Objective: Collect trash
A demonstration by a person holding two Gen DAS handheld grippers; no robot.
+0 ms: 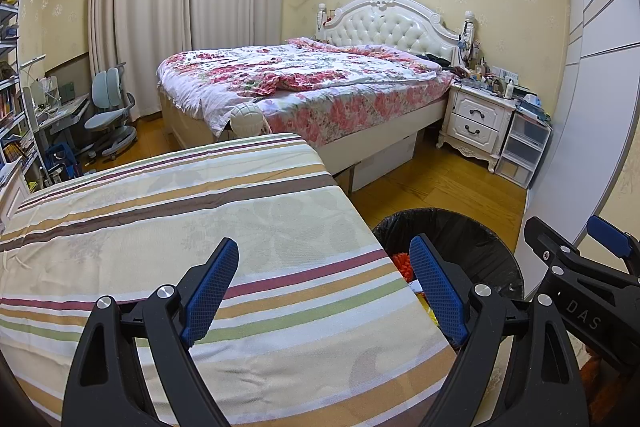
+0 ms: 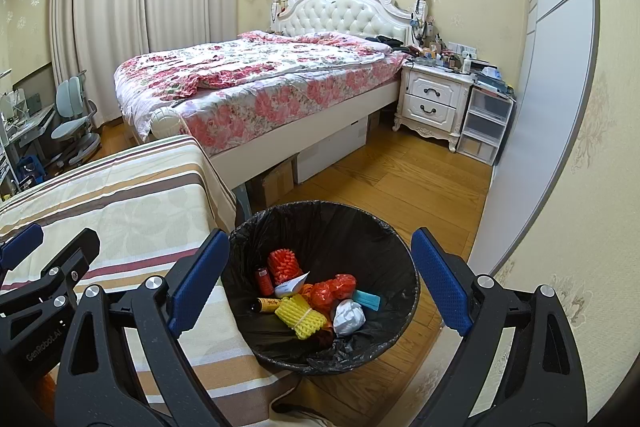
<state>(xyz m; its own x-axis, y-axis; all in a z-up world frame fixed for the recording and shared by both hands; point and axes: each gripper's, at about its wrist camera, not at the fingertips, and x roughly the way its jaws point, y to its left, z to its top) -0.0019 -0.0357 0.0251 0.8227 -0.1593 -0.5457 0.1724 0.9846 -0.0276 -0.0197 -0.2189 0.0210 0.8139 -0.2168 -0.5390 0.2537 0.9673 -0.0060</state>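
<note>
A bin lined with a black bag (image 2: 320,223) stands on the floor beside a striped-cloth surface (image 2: 132,211). Inside lie several pieces of trash: a yellow foam net (image 2: 305,317), orange foam nets (image 2: 285,265), a crumpled white wad (image 2: 349,315), a teal piece (image 2: 369,299) and a small tube (image 2: 267,304). My right gripper (image 2: 320,291) hovers over the bin, open and empty. My left gripper (image 1: 325,283) is open and empty above the striped cloth's (image 1: 180,219) right edge, with the bin (image 1: 464,239) to its right. The right gripper (image 1: 592,267) shows at that view's right edge.
A large bed with a floral cover (image 2: 256,75) fills the middle of the room. A white nightstand (image 2: 434,103) and plastic drawers (image 2: 486,125) stand by the right wall. A desk chair (image 1: 110,107) and shelves (image 1: 14,107) are at the left. Cardboard boxes (image 2: 280,179) sit under the bed.
</note>
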